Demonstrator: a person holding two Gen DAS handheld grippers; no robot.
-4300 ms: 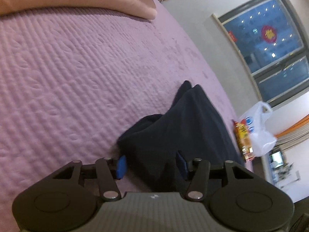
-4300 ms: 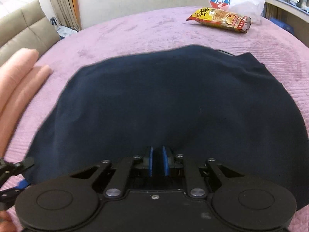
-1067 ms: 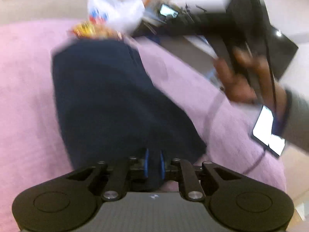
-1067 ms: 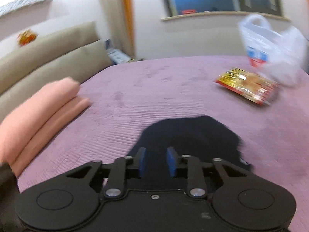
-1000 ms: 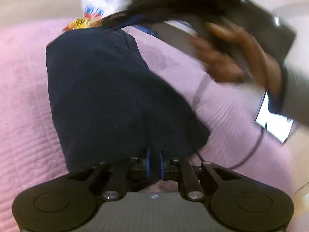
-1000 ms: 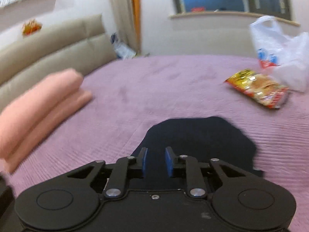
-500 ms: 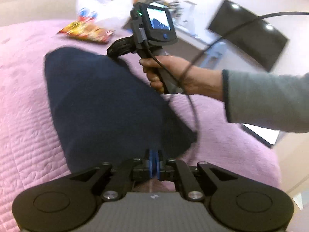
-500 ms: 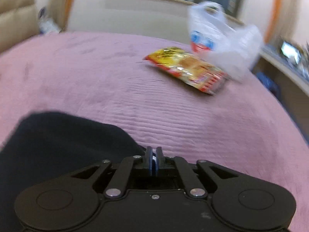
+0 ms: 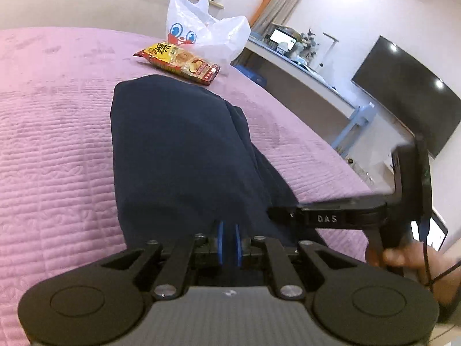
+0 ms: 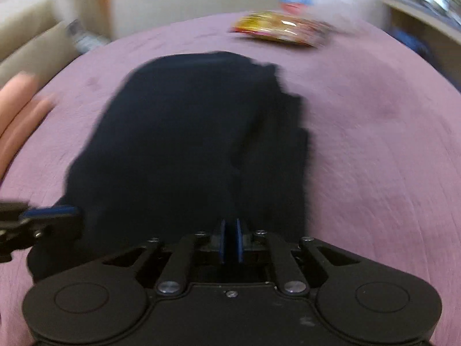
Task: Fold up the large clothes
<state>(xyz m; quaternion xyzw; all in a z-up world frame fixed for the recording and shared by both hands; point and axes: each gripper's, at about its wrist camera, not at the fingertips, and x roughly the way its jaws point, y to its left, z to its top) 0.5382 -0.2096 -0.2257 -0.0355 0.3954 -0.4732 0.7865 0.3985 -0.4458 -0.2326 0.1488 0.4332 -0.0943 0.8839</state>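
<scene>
A navy garment (image 9: 178, 150) lies folded in a long strip on the purple bedspread (image 9: 57, 144). My left gripper (image 9: 229, 240) sits at its near end, blue pads a slit apart with dark cloth between them, and its jaws are opening. In the blurred right wrist view, my right gripper (image 10: 229, 239) hangs over the near edge of the garment (image 10: 187, 144). Its jaws are also opening a slit, and I cannot tell whether cloth is pinched. From the left wrist view, the right gripper (image 9: 273, 214) points at the garment's right edge. The left gripper (image 10: 57, 212) shows at the cloth's left corner.
A yellow-red snack pack (image 9: 178, 62) and a white plastic bag (image 9: 207, 31) lie beyond the garment's far end. Folded pink cloth (image 10: 14, 109) lies at the left. The bed's right edge drops to a desk and a wall TV (image 9: 403, 106). A hand (image 9: 403, 256) holds the right gripper.
The right gripper, raised over bare bedspread near the snack pack half a second ago, has swung down to the garment's near right edge. Both grippers' pads now show a slit.
</scene>
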